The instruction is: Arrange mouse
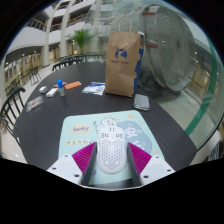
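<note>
The gripper [109, 163] is clenched on a white perforated mouse [109, 154], which sits between the two fingers with the magenta pads [79, 157] pressing against its left and right flanks. The mouse is positioned at the near edge of a pale, illustrated mouse pad [92, 128], which lies flat on a dark round table [60, 112]. Whether the mouse rests on the mouse pad or is raised slightly above it cannot be determined. At the far side of the table stands an upright brown paper bag [123, 63]. Just right of the bag's base lies a small grey phone-like object [141, 101]. To the far left, a small bottle [61, 88] stands beside scattered flat items [92, 89]. Windows and a potted plant [81, 40] are visible beyond the table.
</note>
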### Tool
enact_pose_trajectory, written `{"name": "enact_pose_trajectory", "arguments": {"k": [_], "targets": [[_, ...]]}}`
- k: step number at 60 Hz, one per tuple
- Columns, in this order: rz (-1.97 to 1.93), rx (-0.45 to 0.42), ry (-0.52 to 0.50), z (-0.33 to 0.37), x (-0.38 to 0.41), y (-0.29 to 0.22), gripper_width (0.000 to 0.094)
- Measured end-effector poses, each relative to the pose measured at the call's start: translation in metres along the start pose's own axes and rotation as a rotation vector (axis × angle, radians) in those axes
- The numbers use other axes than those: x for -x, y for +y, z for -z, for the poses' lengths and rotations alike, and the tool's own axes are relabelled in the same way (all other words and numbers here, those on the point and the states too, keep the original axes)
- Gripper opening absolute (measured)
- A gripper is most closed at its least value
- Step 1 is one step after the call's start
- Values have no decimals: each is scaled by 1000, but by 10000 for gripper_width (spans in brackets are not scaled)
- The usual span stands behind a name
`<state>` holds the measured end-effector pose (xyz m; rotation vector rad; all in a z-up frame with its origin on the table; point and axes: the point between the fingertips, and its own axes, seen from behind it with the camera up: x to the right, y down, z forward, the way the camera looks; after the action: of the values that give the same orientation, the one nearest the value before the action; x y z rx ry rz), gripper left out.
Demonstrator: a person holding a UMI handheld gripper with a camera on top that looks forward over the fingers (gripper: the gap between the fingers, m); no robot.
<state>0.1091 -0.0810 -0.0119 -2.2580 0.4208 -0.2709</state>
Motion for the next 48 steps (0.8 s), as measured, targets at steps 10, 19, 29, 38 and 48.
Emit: {"name": "enact_pose_trajectory", "arguments": {"k": [10,19,29,38,48], "targets": [[-44,-21,69,69,10,10,840],[16,-81,153,151,34,20,832],[72,-135,151,207,75,42,824],[68,-144,141,227,98,58,826],[67,-152,125,226,106,63,826]]}}
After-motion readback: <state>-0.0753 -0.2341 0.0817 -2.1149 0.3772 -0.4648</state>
